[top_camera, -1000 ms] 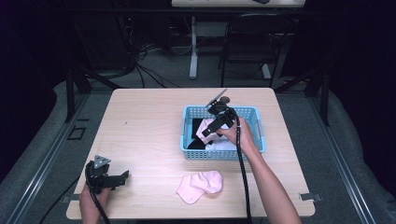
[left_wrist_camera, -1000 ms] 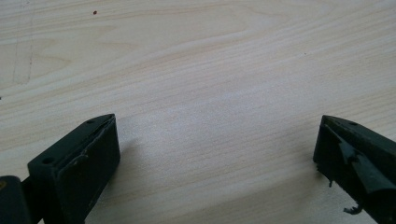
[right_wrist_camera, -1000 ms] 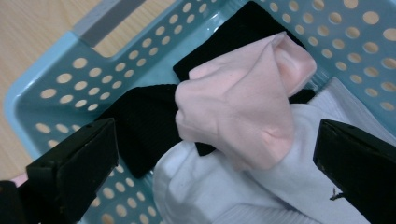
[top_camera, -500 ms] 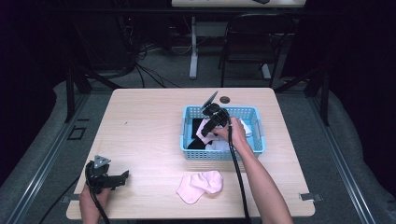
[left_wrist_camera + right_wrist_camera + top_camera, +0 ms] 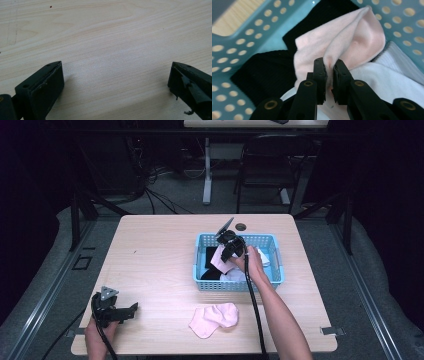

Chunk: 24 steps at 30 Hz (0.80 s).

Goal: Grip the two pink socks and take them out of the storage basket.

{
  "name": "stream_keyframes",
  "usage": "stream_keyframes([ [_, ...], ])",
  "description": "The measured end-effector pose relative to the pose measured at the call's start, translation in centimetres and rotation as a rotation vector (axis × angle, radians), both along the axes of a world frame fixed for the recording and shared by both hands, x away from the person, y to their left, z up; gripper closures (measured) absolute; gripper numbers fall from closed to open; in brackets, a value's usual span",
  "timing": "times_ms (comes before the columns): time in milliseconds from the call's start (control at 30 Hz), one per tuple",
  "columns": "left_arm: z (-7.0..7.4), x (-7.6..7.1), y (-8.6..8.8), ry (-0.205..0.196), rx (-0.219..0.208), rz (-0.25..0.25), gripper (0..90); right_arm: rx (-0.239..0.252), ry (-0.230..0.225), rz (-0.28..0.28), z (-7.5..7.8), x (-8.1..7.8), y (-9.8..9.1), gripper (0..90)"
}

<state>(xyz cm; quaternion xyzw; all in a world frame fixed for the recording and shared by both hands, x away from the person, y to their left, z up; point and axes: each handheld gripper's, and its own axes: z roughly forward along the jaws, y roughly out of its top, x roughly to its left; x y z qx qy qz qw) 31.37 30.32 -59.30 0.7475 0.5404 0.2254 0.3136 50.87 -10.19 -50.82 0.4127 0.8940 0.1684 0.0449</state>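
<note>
A light blue perforated basket (image 5: 274, 253) stands right of the table's middle and holds black, white and pink socks. My right gripper (image 5: 226, 254) reaches into it and is shut on a pink sock (image 5: 342, 45), pinching a fold of it between the jaws (image 5: 329, 65). Under that sock lie a black sock (image 5: 262, 72) and a white sock (image 5: 387, 85). A second pink sock (image 5: 215, 319) lies flat on the table in front of the basket. My left gripper (image 5: 131, 310) rests at the near left corner, open, with bare wood (image 5: 115, 62) between its jaws.
The wooden table (image 5: 150, 250) has a round cable hole (image 5: 242, 227) behind the basket. A cable (image 5: 255, 310) trails from the right gripper along the forearm. Beyond the far edge stand a chair (image 5: 270, 165) and a desk leg (image 5: 207, 170).
My right gripper has shifted left inside the basket and lifted the pink sock a little. The left gripper has stayed where it was.
</note>
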Motion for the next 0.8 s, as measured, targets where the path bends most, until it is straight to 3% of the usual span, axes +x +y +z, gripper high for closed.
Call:
stream_keyframes([
  [100, 0.0, 0.0, 0.0, -0.001, -0.001, 0.001, 0.5, 0.034, -0.005, 0.001, 1.0, -0.5, -0.4, 82.7],
  [267, 0.0, 0.0, 0.0, 0.000, 0.000, 0.000, 0.5, 0.078, -0.056, -0.007, 3.6, -1.5, -1.0, 82.8],
  [333, 0.0, 0.0, 0.0, -0.001, 0.000, 0.000, 0.5, 0.063, -0.062, 0.007, 4.5, -1.8, -1.2, 82.9],
  [567, 0.0, 0.0, 0.0, -0.001, 0.000, 0.000, 0.5, 0.089, -0.128, 0.024, 7.8, -3.7, -2.1, 82.8],
  [800, 0.0, 0.0, 0.0, -0.001, 0.000, 0.001, 0.5, 0.123, -0.173, 0.034, 10.1, -5.7, -2.9, 82.7],
])
